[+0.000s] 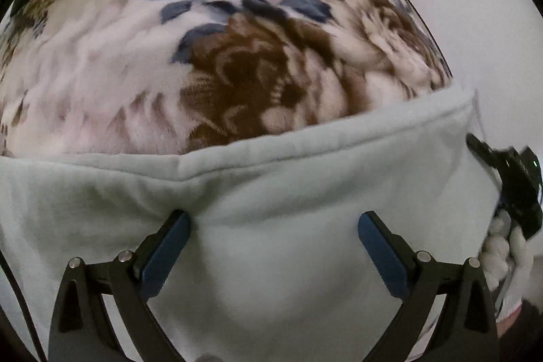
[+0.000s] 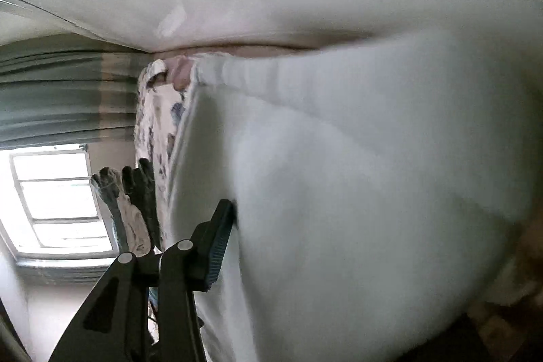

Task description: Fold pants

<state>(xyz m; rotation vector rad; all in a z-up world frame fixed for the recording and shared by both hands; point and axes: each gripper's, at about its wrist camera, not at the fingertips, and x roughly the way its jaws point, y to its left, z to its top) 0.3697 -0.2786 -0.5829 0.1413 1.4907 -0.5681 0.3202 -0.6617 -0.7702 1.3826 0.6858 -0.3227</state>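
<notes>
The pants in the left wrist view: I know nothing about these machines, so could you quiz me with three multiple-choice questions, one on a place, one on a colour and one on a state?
1. The pants lie on:
A. a metal rack
B. a flowered blanket
C. a bare wooden floor

2. The pads of the left gripper are:
A. blue
B. red
C. yellow

3. The left gripper is:
A. shut on the pants
B. shut on the blanket
C. wide open

Answers:
1 B, brown and blue flowers show past the pants' edge.
2 A, both inner faces are blue.
3 C, the fingers stand far apart and grip nothing.
</notes>
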